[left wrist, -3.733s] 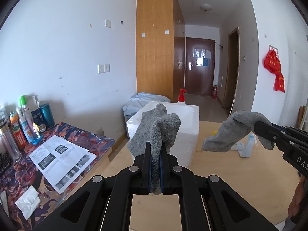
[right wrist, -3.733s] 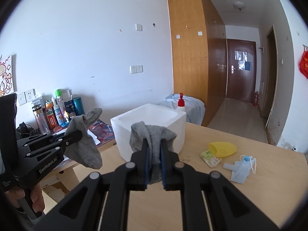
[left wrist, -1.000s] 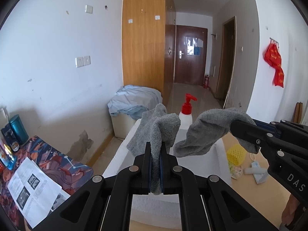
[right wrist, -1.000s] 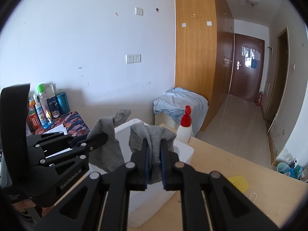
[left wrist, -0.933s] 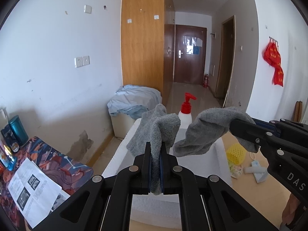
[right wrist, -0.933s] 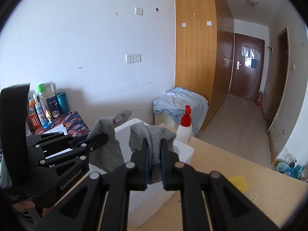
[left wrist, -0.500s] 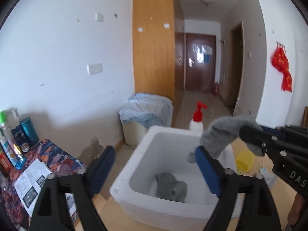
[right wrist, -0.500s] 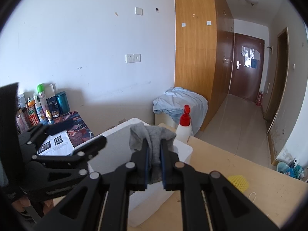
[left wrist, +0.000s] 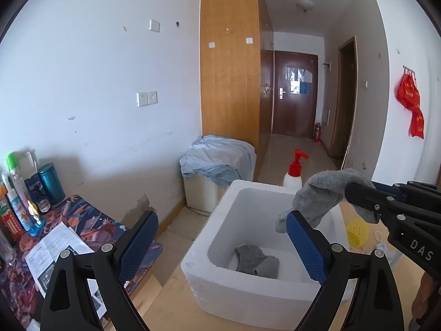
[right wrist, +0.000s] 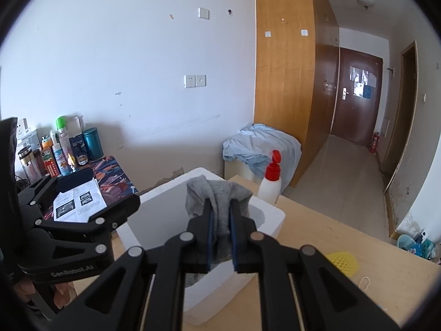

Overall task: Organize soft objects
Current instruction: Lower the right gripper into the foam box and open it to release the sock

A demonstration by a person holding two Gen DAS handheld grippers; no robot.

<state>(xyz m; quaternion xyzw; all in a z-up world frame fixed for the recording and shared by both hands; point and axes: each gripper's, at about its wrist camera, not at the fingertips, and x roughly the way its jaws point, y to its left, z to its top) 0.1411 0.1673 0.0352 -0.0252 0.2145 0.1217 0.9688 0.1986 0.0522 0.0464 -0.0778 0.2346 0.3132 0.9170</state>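
left gripper (left wrist: 222, 244) jaws were spread wide, blue pads (left wrist: 139, 238) apart, nothing between them, hovering at the near edge of the white styrofoam box (left wrist: 248, 295) on the light wooden table (left wrist: 165, 306). crumpled grey sock (left wrist: 257, 258) lay on the box floor, near its front wall. right gripper (right wrist: 220, 237) jaws were pressed together, pinching a second grey sock (right wrist: 217, 197); that sock bunched above the pads and hung over the box's far right rim in the left wrist view. white pump bottle with red top (left wrist: 294, 175) stood just behind the box. yellow mesh scrubber (right wrist: 343, 260) sat on the table to the right of the box, apart from it. patterned side table (left wrist: 91, 220) with printed paper sheets (left wrist: 52, 256) sat left of the box.
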